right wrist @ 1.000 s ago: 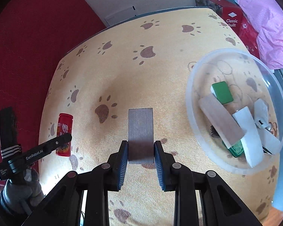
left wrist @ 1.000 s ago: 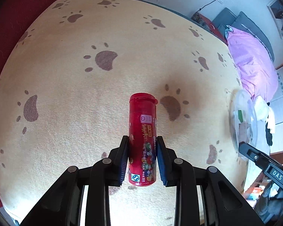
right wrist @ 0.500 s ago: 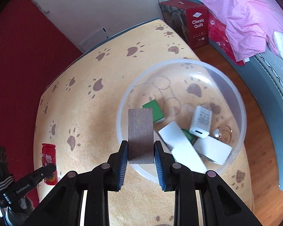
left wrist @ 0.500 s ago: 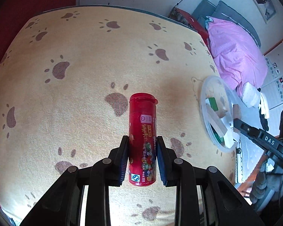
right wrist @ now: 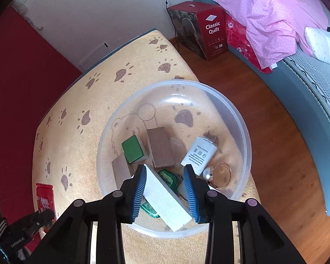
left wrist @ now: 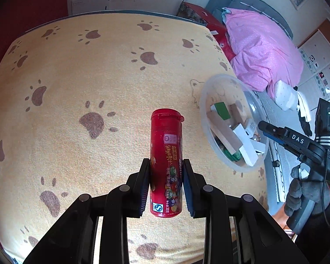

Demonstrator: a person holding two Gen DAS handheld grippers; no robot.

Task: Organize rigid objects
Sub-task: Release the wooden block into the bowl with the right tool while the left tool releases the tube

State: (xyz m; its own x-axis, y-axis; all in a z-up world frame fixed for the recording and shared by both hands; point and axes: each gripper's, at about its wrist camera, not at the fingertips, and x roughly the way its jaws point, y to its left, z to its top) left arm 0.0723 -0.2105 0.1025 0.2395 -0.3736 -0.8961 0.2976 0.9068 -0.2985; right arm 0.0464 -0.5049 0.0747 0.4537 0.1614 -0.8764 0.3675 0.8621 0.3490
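Your left gripper (left wrist: pixel 166 189) was clamped tight on a red Skittles candy tube (left wrist: pixel 166 162), pads pressing both sides of its lower half, the flip-cap end pointing to 12 o'clock over the paw-print blanket (left wrist: pixel 81 83). The clear plastic bowl (left wrist: pixel 205 114) sat at about 3 o'clock from the tube, well apart from it.

Your right gripper (right wrist: pixel 166 189) hung over that same bowl (right wrist: pixel 242 127), and its jaws were opening with nothing pinched between them (the pads stood clear on both sides). The brown wooden block (right wrist: pixel 160 147) lay inside the bowl at 12 o'clock from the fingertips, leaning beside a green tile (right wrist: pixel 133 149). A white charger (right wrist: pixel 198 155) lay at 2 o'clock, a white slab (right wrist: pixel 165 200) crossed under the fingers, and a green item (right wrist: pixel 168 178) peeked out beneath it; I cannot tell what that one was. A glass ring-like piece (right wrist: pixel 221 173) rested at 3 o'clock near the bowl's wall.

In the left view, your gloved right hand (left wrist: pixel 297 189) showed at the 4 o'clock edge.
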